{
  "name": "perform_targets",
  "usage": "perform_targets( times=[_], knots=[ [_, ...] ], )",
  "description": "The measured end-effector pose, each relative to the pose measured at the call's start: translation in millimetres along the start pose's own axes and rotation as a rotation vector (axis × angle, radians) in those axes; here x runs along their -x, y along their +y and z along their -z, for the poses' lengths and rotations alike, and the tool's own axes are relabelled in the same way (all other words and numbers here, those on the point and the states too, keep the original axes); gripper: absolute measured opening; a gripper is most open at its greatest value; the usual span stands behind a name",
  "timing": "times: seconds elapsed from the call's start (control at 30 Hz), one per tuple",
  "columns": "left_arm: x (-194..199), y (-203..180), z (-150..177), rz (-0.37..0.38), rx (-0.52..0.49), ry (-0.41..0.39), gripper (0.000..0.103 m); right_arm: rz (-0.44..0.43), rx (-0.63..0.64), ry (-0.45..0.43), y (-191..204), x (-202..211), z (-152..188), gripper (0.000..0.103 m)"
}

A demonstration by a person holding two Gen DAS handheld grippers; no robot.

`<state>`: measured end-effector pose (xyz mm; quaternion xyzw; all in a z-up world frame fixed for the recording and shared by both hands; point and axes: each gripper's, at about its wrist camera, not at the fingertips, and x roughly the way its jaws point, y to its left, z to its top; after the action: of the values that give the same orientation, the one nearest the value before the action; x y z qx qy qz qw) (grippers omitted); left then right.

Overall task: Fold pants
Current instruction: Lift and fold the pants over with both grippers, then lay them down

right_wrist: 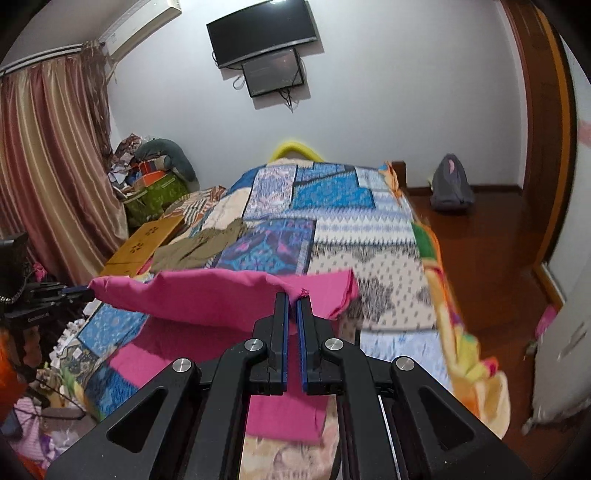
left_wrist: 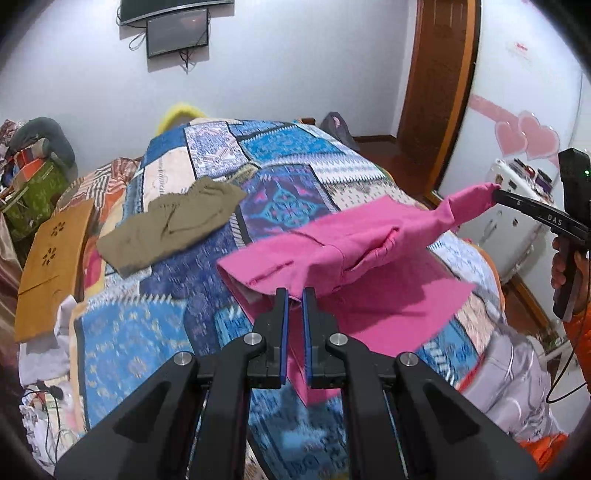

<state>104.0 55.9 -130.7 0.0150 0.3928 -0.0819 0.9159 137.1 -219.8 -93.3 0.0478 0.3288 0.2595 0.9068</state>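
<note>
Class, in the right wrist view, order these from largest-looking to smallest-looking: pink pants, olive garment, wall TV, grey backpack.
1. pink pants, though nearest the camera
2. wall TV
3. olive garment
4. grey backpack

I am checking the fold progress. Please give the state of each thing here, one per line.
Pink pants: lifted off the bed, stretched between both grippers.
Olive pants: crumpled on the bedspread.
Left gripper: shut on pink pants.
Right gripper: shut on pink pants.
TV: off.

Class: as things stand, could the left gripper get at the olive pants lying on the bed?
Probably not yet: the left gripper is shut on the pink pants. The olive pants lie uncovered farther up the bed.
</note>
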Motion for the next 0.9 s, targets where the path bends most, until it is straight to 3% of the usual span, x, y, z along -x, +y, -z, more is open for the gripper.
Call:
perform_targets(
  times=[0.3,0.6,0.77,0.9],
  knots=[
    [-5,-20,36,0.014,-0.01,0.049,0.006,0.025,-0.041,0.065,-4,2,45,0.004],
    [-15,-12,61,0.003,0.03,0.116,0.006,0.086,-0.078,0.17,-17,-1,79,0.004],
    [-9,-5,64,-0.045,0.022,0.114,0.006,0.15,-0.083,0.207,-26,2,84,0.004],
    [4,4,51,-0.069,0.044,0.071,0.006,0.171,-0.074,0.177,-24,13,74,0.005]
  ],
)
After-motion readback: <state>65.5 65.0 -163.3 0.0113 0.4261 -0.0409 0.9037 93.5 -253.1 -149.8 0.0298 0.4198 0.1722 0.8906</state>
